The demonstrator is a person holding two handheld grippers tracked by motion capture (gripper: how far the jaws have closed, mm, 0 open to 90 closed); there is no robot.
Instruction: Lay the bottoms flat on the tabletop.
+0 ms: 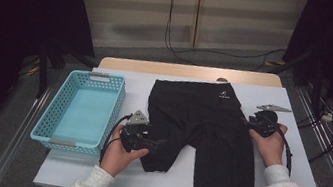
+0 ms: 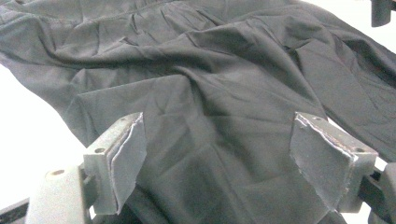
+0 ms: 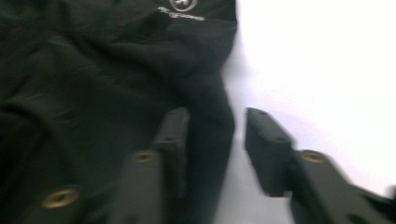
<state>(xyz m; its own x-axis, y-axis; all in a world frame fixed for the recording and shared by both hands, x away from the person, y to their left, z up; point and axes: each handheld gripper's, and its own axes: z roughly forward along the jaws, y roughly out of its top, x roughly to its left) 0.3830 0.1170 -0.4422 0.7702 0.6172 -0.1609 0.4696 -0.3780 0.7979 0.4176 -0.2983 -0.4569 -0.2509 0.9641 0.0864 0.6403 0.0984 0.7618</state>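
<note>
Black shorts lie flat on the white table cover, waistband to the far side, with a small white logo near the waist. My left gripper reaches from the left over the hem of the shorts' left leg. Its jaws stand wide apart above the wrinkled fabric, and this left gripper is open. My right gripper sits at the shorts' right side edge. In the right gripper view the right gripper is open and straddles the fabric edge, below the logo.
A light blue perforated basket stands at the table's left, close to my left hand. Bare white cover lies to the right of the shorts. Cables run on the floor beyond the table's far edge.
</note>
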